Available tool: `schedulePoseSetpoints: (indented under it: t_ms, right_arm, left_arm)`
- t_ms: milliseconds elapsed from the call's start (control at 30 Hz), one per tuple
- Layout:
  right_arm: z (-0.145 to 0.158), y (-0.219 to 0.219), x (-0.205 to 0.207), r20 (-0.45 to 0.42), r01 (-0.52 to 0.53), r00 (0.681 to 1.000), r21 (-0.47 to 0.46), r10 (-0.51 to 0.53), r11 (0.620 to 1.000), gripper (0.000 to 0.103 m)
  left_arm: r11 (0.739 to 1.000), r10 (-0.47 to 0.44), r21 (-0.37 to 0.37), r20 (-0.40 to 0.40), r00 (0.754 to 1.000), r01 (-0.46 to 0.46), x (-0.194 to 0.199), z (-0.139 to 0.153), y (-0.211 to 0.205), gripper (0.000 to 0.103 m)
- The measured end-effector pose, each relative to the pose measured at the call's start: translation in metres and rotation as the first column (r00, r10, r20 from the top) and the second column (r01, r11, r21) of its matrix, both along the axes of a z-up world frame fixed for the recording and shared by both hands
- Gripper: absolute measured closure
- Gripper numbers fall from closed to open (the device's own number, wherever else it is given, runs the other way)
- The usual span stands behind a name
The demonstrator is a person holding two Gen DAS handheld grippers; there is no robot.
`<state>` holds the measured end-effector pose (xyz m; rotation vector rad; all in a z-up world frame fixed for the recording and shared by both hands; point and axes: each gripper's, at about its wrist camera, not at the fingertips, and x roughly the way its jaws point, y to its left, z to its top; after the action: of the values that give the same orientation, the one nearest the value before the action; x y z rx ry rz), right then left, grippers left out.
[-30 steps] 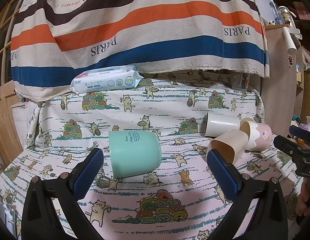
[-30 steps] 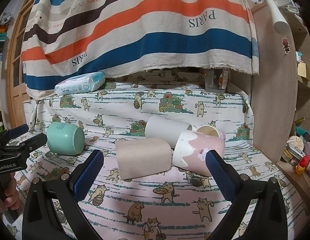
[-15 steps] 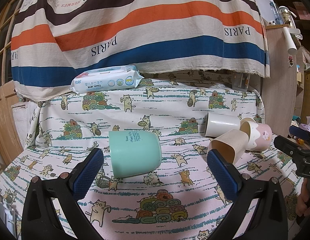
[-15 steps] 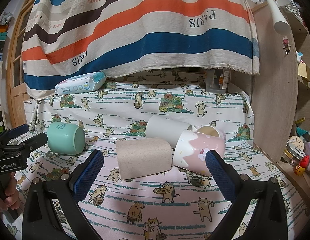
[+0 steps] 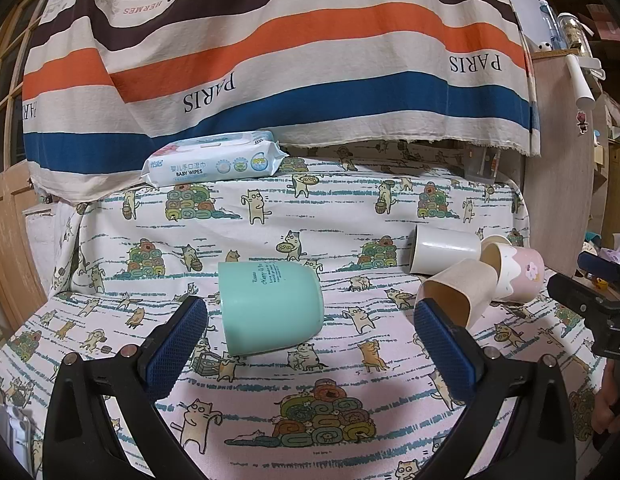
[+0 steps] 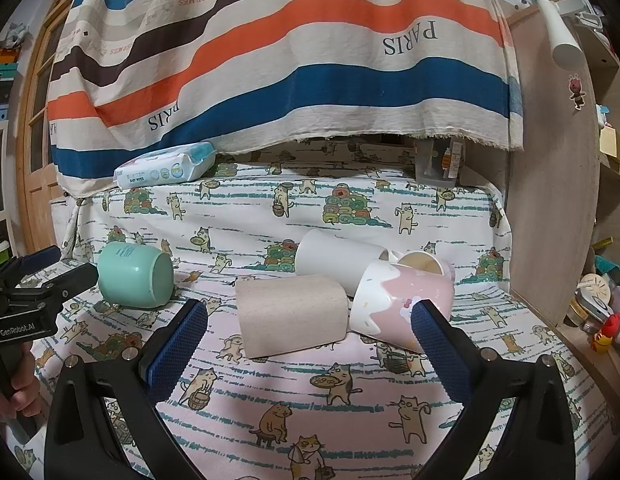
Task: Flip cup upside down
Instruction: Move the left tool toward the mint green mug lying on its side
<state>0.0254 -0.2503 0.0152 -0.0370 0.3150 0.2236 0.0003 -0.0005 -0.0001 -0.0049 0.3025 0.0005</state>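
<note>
A smooth mint-green cup [image 5: 269,308] lies on its side on the cat-print cloth [image 5: 350,208] that covers the desk, its flat base turned toward the cluster of cups to its right. The left tongs [image 5: 310,344] hang spread wide just short of it, blue textured pads [image 5: 175,344] on either side, touching nothing. To the right lie three more cylinders in a heap, also on their sides: a matte beige cup [image 6: 291,316], a glossy white cup [image 6: 334,260] behind it, and a pink-and-white cup [image 6: 402,300] leaning against both. The right tongs [image 6: 307,344] gape open before the beige one, gripping nothing. At the back edge rests a soft pack of baby wipes [image 5: 213,162] beneath a striped hanging cloth [image 5: 269,60].
</note>
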Motion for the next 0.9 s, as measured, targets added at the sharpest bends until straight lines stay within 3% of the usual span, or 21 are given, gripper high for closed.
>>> schedulePoseSetpoints:
  t_ms: [433, 667, 900]
  right_arm:
    - [0.001, 0.0, -0.001, 0.004, 0.0, 1.0, -0.003, 0.0, 1.0, 0.0]
    - [-0.001, -0.001, 0.001, -0.003, -0.003, 1.0, 0.001, 0.003, 1.0, 0.0]
    - [-0.005, -0.004, 0.011, -0.083, 0.038, 0.996, -0.003, -0.038, 0.999, 0.0]
  left_arm:
    - [1.0, -0.015, -0.003, 0.011, 1.0, 0.015, -0.01, 0.0, 0.005, 0.0]
    - [0.998, -0.039, 0.04, 0.02, 0.999, 0.038, -0.015, 0.007, -0.01, 0.0]
    - [0.998, -0.064, 0.007, 0.052, 0.997, 0.064, -0.005, 0.022, -0.016, 0.0]
